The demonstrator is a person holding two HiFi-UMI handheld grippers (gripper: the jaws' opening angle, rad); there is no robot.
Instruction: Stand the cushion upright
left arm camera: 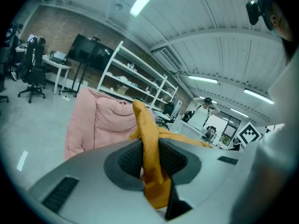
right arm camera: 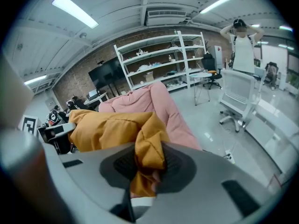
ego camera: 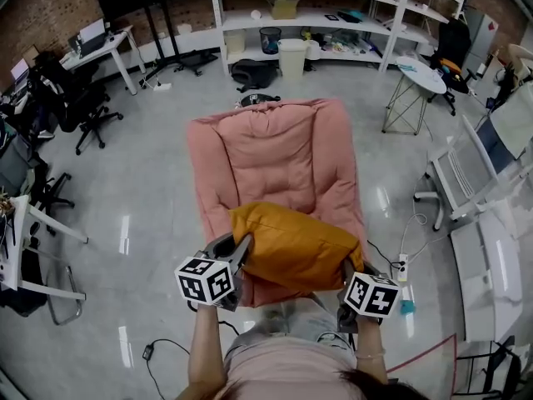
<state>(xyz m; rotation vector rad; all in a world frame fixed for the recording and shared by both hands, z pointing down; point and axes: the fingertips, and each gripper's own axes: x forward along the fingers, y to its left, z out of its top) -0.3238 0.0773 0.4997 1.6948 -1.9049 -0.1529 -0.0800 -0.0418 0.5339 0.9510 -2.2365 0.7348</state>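
Left gripper [left arm camera: 150, 164] is clamped on a fold of fabric at one corner of the mustard cushion [ego camera: 296, 244]. Right gripper [right arm camera: 147, 167] has the same pinch on the opposite corner, cloth bunched between the pads on both sides. The cushion is slung between the two, lying across the front end of the pink lounge chair [ego camera: 275, 148], close to the person's lap. Can't tell whether its underside rests on the seat or hangs just clear.

My read: mid-carry, not stood up yet.

How I'd do it:
- Keep both corners level so the cushion doesn't twist.
- Move it away from the person, toward the chair's backrest.
- Plant the lower edge where seat meets backrest, then tip the top edge back until it leans.
- Both grips hold thin cover fabric only, so no pulling the grippers apart or it may slip out.
- Let go one side at a time, and only once the cushion carries its own weight. A soft filling will likely slump if freed early.
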